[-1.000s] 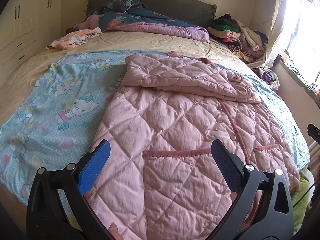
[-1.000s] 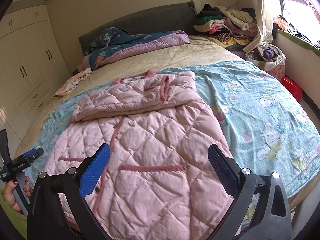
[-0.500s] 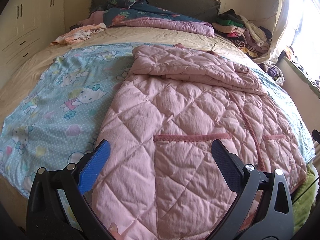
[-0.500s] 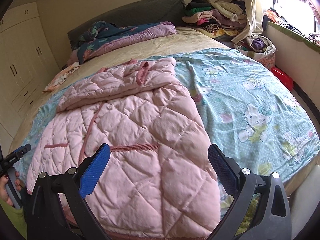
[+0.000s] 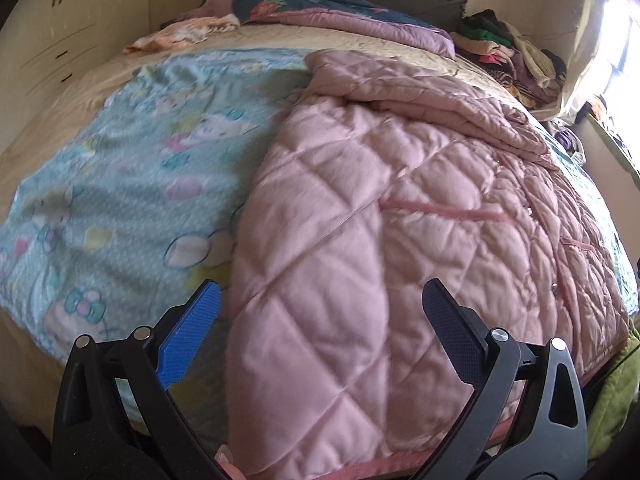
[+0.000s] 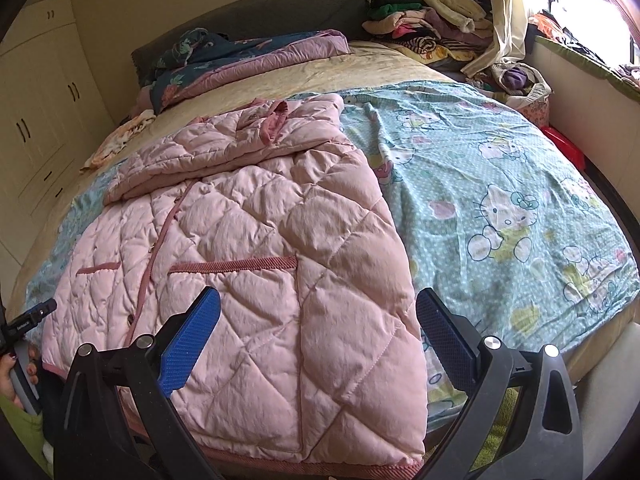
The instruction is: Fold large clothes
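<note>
Left wrist view: both grippers (image 5: 320,308) (image 6: 318,312) hover low over the pink quilted coat's (image 6: 256,248) hem, jaws wide.

Left tool (image 5: 322,306): I hold it low, fingers pointing forward, jaws spread wide with nothing between them; the blue pad (image 5: 190,334) sits on the left finger, the dark pad (image 5: 450,330) on the right. Right tool (image 6: 318,312): same pose, jaws equally wide, gripping nothing. In the right wrist view, my left hand (image 6: 10,376), nails painted dark, appears at the far left edge, wrapped around the left tool's handle.
</note>
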Demonstrator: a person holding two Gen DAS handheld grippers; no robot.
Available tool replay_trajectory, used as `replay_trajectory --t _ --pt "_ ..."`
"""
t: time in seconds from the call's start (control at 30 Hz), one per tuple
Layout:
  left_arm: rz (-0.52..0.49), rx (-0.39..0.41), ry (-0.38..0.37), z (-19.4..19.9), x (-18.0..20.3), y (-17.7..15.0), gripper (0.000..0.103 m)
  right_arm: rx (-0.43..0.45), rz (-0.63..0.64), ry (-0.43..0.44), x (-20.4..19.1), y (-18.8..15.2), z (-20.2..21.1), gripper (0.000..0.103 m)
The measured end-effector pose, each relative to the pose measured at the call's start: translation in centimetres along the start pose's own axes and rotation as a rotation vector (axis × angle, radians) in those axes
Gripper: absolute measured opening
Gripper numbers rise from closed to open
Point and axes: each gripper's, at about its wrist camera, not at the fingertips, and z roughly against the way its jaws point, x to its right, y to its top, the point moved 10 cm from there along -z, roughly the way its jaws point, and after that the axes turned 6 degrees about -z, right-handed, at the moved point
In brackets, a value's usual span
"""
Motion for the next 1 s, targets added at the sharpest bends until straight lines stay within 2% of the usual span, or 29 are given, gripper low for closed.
replay_trajectory --t 0.27,0.4,0.47,0.53,0.67,0.73,0.77,0.83,1.0 --pt "0.035 -0.046 -0.051 -0.4 -1.0 -2.8 0.089 -0.022 0.004 0.007 0.2 -0.9 -0.3 0.098" --pt "0.071 -0.084 -0.104 -1.2 -1.1 -4.0 0.087 -0.038 0.007 0.015 0.5 -1.6 -0.1 0.098" --pt "0.065 -0.089 -0.112 -1.2 -0.7 -4.3 0.081 -0.049 0.006 0.016 0.7 -2.0 -0.1 0.098" --pt "0.059 -0.093 -0.135 -1.2 -0.1 -4.5 0.066 -0.063 0.0 0.012 1.0 -2.5 -0.2 0.098" --pt "0.057 -0.087 -0.167 -1.0 0.4 -4.4 0.049 -0.094 -0.022 0.01 1.8 -3.6 -0.5 0.098" --pt "0.056 -0.078 -0.177 -0.7 0.6 -4.0 0.037 -0.116 -0.031 0.013 2.2 -4.2 -0.6 0.098" --pt "0.054 -0.069 -0.183 -0.4 0.8 -3.8 0.033 -0.13 -0.034 0.014 2.3 -4.5 -0.8 0.098" --pt "0.051 -0.056 -0.183 -0.1 1.0 -3.2 0.019 -0.159 -0.044 0.026 2.5 -5.3 -1.1 0.098" --pt "0.069 -0.026 -0.222 0.9 1.1 -2.1 0.015 -0.199 -0.041 0.014 2.9 -6.5 -1.5 0.098"
